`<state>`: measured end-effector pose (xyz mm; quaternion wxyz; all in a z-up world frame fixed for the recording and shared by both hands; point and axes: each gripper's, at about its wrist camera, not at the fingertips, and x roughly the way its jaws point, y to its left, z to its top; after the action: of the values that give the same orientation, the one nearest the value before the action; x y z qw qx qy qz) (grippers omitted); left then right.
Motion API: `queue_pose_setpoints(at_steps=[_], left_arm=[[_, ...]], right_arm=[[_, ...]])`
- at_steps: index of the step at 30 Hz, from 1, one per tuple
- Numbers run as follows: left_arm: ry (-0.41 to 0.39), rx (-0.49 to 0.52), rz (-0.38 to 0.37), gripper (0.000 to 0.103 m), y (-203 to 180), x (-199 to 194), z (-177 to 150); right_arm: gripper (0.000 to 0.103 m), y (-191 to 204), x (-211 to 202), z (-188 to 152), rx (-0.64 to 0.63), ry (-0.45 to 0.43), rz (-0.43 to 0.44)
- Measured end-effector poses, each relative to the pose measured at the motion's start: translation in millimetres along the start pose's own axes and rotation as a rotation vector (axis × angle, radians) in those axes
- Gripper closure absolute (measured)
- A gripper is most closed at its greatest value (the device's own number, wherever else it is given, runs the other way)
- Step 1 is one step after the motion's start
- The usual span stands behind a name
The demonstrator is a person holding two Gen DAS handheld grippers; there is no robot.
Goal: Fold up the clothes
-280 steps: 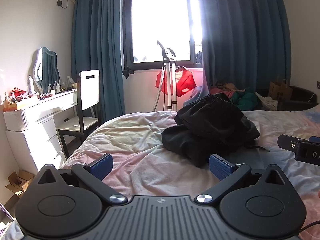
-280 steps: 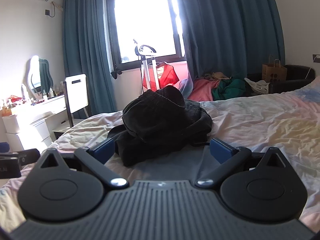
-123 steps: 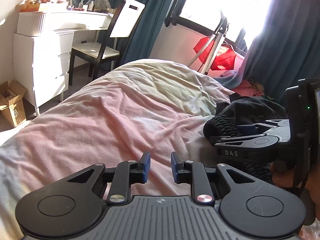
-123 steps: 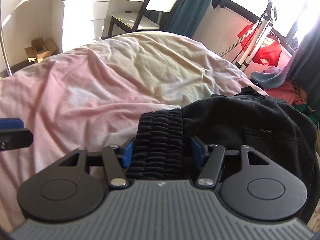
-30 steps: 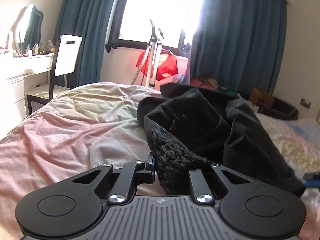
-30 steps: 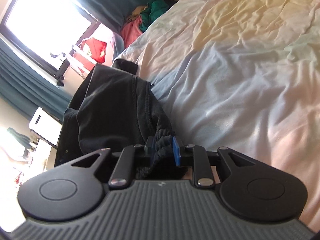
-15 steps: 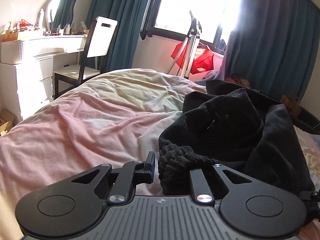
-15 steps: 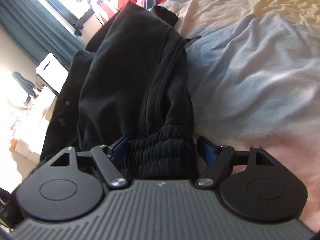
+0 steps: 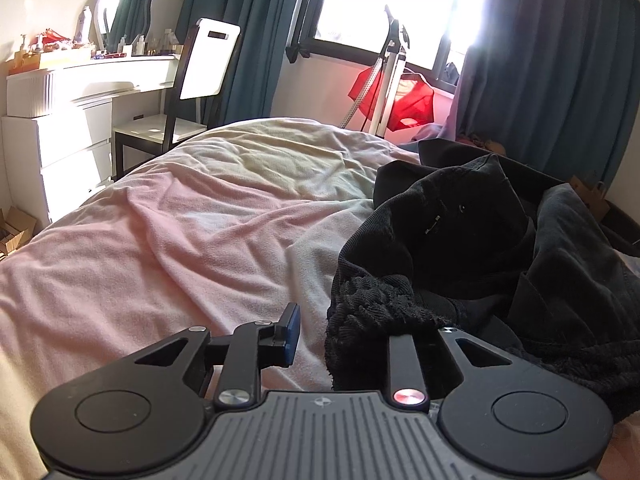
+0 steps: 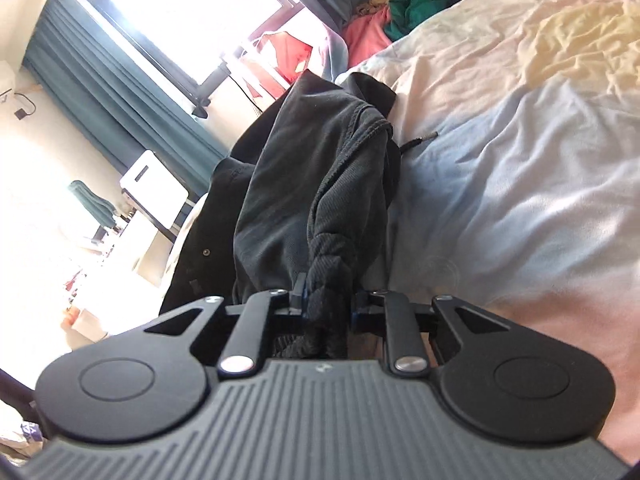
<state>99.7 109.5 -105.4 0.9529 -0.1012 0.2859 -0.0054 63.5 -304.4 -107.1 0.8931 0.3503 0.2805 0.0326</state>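
Note:
A black pair of trousers [image 9: 460,220] lies crumpled on the pink and cream bed [image 9: 180,240]. In the left wrist view its ribbed waistband [image 9: 372,300] drapes over the right finger of my left gripper [image 9: 346,332]. The blue left pad [image 9: 294,330] stands clear of the cloth, and the jaws are opening. In the right wrist view the trousers [image 10: 304,160] hang in a fold over the pale blue part of the bed [image 10: 520,160]. My right gripper [image 10: 328,300] is closing, and its pads press on the bunched waistband [image 10: 332,256].
A white dresser [image 9: 60,112] and a chair [image 9: 200,64] stand left of the bed. A steamer stand with a red garment [image 9: 394,92] is by the window. Loose clothes [image 10: 400,12] are piled beyond the bed. A cardboard box [image 9: 12,232] sits on the floor.
My left jaws have spread, and the left pad has come off the waistband. My right gripper opened wide around the waistband, then closed on it again while rolling.

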Motion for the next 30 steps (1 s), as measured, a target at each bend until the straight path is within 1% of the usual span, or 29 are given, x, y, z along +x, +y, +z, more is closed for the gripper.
queue_pose_setpoints(at_steps=[4, 7, 10, 11, 13, 15, 18, 20, 22, 23, 25, 28, 30], left_arm=[[0.005, 0.016, 0.001, 0.069, -2, -4, -3], [0.013, 0.031, 0.0, 0.068, -6, -10, -8], [0.015, 0.044, 0.004, 0.068, -10, -22, -10], [0.01, 0.047, 0.002, 0.07, -12, -27, -10], [-0.006, 0.053, -0.018, 0.069, -16, -40, -10], [-0.025, 0.035, -0.046, 0.067, -18, -54, -8], [-0.065, -0.017, -0.079, 0.059, -17, -65, -5], [-0.084, -0.064, -0.096, 0.051, -14, -67, -2], [-0.105, -0.119, -0.114, 0.049, -10, -70, 1], [-0.125, -0.134, -0.116, 0.044, -9, -73, 2], [-0.173, -0.15, -0.121, 0.038, -8, -80, 5], [-0.191, -0.146, -0.153, 0.027, -12, -72, 9], [-0.198, -0.142, -0.176, 0.025, -15, -66, 12]], right_arm=[[0.082, -16, 17, -6, 0.048, 0.073, -0.097], [0.081, -28, 30, -12, 0.091, 0.124, -0.145], [0.08, -32, 28, -10, 0.112, 0.125, -0.144], [0.08, -33, 28, -11, 0.116, 0.122, -0.14], [0.08, -33, 28, -14, 0.114, 0.121, -0.137], [0.08, -32, 28, -15, 0.119, 0.12, -0.136], [0.08, -34, 30, -13, 0.134, 0.12, -0.13], [0.08, -34, 30, -13, 0.142, 0.118, -0.127], [0.08, -35, 30, -13, 0.146, 0.118, -0.125], [0.08, -35, 30, -13, 0.148, 0.118, -0.126], [0.08, -35, 31, -13, 0.154, 0.118, -0.126], [0.079, -33, 32, -13, 0.151, 0.116, -0.131], [0.079, -32, 32, -13, 0.145, 0.114, -0.134]])
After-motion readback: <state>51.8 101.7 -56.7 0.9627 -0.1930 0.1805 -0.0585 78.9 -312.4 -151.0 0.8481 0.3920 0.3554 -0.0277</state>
